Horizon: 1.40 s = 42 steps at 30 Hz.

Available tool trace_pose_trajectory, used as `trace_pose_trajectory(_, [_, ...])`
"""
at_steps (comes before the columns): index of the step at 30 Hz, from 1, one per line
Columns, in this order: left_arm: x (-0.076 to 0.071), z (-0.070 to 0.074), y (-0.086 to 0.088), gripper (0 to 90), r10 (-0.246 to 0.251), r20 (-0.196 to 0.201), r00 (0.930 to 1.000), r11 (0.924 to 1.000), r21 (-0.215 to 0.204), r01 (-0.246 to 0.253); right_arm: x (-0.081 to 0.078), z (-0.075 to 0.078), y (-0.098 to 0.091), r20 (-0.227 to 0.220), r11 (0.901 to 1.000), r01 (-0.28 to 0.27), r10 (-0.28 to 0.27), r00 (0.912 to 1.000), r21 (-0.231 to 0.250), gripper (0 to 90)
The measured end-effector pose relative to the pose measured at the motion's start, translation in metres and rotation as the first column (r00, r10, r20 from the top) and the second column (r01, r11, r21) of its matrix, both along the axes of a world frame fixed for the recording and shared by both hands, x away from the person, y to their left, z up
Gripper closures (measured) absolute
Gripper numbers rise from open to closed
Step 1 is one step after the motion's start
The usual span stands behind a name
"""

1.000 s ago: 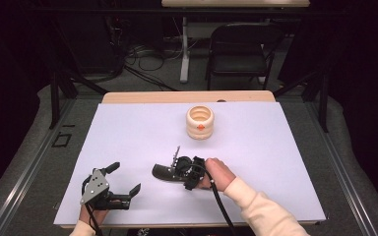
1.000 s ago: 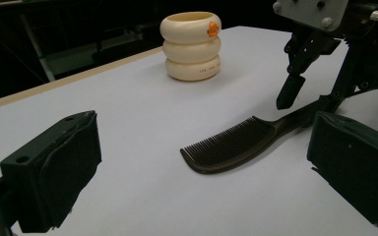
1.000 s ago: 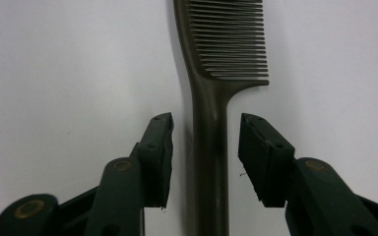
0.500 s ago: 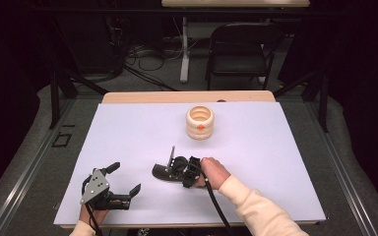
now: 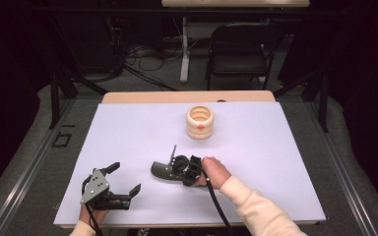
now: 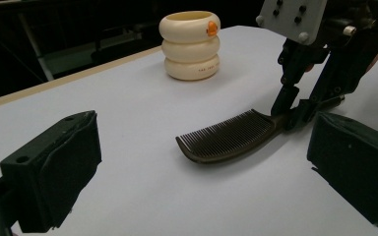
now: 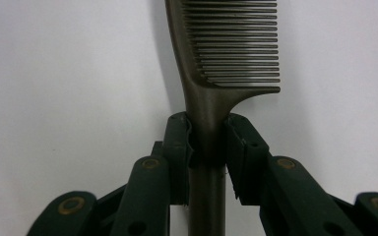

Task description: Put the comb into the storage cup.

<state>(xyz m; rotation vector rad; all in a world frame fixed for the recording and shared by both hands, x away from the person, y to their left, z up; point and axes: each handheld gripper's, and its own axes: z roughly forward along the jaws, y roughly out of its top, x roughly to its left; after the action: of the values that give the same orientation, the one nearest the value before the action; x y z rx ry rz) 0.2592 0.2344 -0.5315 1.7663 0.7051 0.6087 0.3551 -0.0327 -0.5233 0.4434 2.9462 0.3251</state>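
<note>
A dark brown comb (image 5: 161,170) lies on the white sheet, teeth pointing away from the hand that holds my right gripper (image 5: 175,166). Its jaws have just been closing, and their pads (image 7: 179,142) now press on both sides of the comb's handle (image 7: 206,113), just below the teeth. The left gripper view looks at the comb (image 6: 226,140) from the side, with the right gripper (image 6: 295,110) at its handle end. My left gripper (image 5: 124,178) rests near the front left of the sheet, open with nothing between its jaws.
A cream ribbed cup (image 5: 200,123) with an orange dot stands upright farther back, mid-table; it is also in the left gripper view (image 6: 190,44). The white sheet (image 5: 275,147) covers most of the wooden table. A black chair (image 5: 238,49) stands beyond the far edge.
The right gripper's jaws have drawn in onto the comb's handle. Both hands stay where they were, and the comb has not shifted.
</note>
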Motion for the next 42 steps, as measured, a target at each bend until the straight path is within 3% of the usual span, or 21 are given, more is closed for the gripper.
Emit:
trace_pose_trajectory(11, [0.0,0.0,-0.001,0.0,0.003,-0.001,1.0,1.0,-0.001,-0.003,-0.005,0.011,-0.016,0.019,0.9956,0.029,-0.031,0.9993,0.089,72.3])
trace_pose_trajectory(16, [0.0,0.0,-0.001,0.0,0.003,-0.002,1.0,1.0,0.0,-0.003,-0.006,0.016,-0.023,0.026,0.9934,0.039,-0.042,0.9988,0.108,72.3])
trace_pose_trajectory(32, [0.001,-0.001,-0.001,0.0,0.006,-0.007,1.0,1.0,0.0,-0.006,-0.01,0.029,-0.05,0.041,0.9698,0.089,-0.101,0.9941,0.227,72.3])
trace_pose_trajectory(42, [0.001,-0.001,-0.001,0.0,0.005,-0.007,1.0,1.0,0.004,-0.005,-0.013,0.034,-0.059,0.048,0.9597,0.098,-0.114,0.9923,0.263,72.4])
